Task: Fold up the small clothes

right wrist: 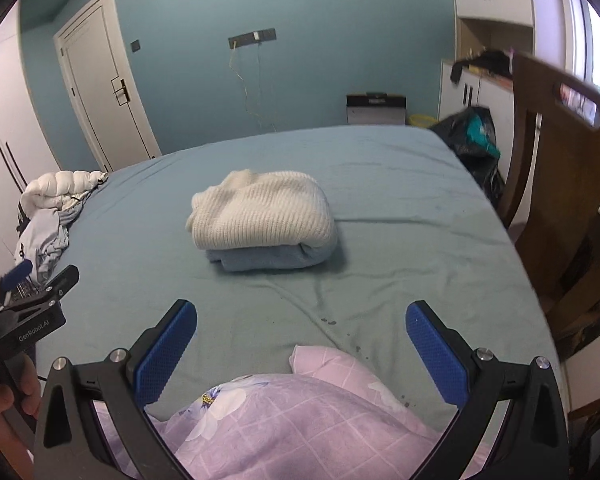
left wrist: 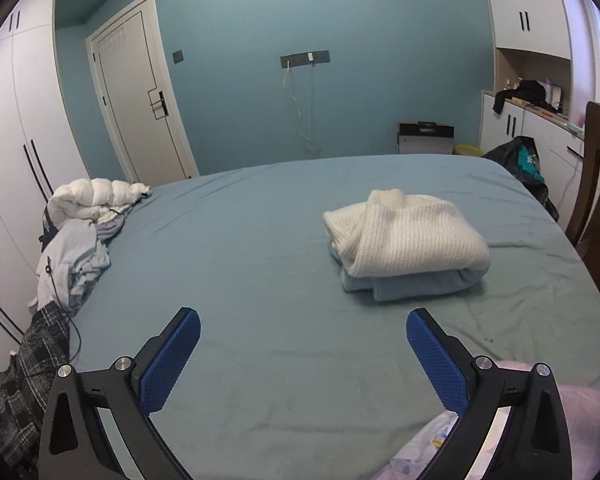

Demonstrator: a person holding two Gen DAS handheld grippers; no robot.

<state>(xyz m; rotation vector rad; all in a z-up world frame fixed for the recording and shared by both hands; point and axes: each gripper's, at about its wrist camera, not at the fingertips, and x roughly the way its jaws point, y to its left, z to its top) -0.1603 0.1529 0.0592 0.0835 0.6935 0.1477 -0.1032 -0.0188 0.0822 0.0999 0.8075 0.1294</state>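
A folded white knit sweater (left wrist: 408, 236) lies on top of a folded light-blue garment (left wrist: 416, 284) on the blue-green bed sheet (left wrist: 260, 264); the same stack shows in the right wrist view, sweater (right wrist: 264, 212) over blue garment (right wrist: 268, 258). My left gripper (left wrist: 302, 320) is open and empty, hovering above the sheet, nearer than the stack and to its left. My right gripper (right wrist: 300, 314) is open and empty, above the sheet in front of the stack. The left gripper's body (right wrist: 24, 304) shows at the left edge of the right wrist view.
A pile of unfolded clothes (left wrist: 80, 236), white puffy, pale blue and plaid, lies along the bed's left edge. A lilac floral pillow (right wrist: 292, 420) sits under the right gripper. A wooden chair (right wrist: 560, 184) and a black bag (right wrist: 476, 140) stand right of the bed.
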